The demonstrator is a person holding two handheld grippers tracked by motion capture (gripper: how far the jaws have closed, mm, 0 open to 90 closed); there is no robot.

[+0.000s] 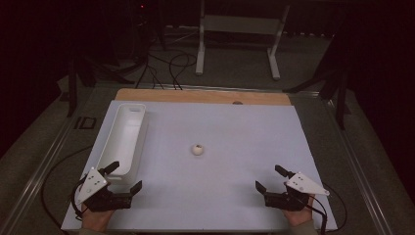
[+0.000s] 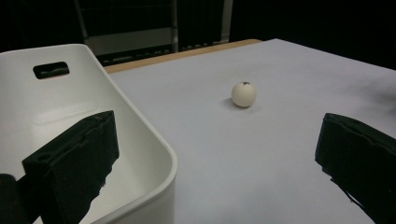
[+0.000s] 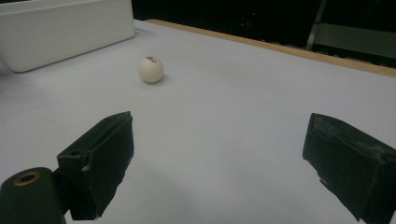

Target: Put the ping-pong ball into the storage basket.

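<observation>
From the high view, we held the left tongs [image 1: 125, 176] and right tongs [image 1: 269, 177] gaping wide and empty at the near desk [image 1: 244, 132] edge, the ball [image 1: 197, 150] mid-desk between them. In the left gripper view, the ball [image 2: 243, 94] lay ahead, right of the bin [image 2: 140, 140]. In the right gripper view, it [image 3: 151, 69] sat ahead-left, near the bin [image 3: 65, 32].

A pale sheet [image 1: 235, 147] lies under and ahead of the left gripper [image 1: 126, 175] and the right gripper [image 1: 267, 176]; far ahead of both, a wooden table edge [image 1: 195, 96] borders it. Farther ahead still, a white frame [image 1: 240, 23] stands on the floor; black cables [image 1: 181, 61] lie to its left; a small black plate [image 1: 86, 123] sits ahead and left of the left gripper, off the sheet.
</observation>
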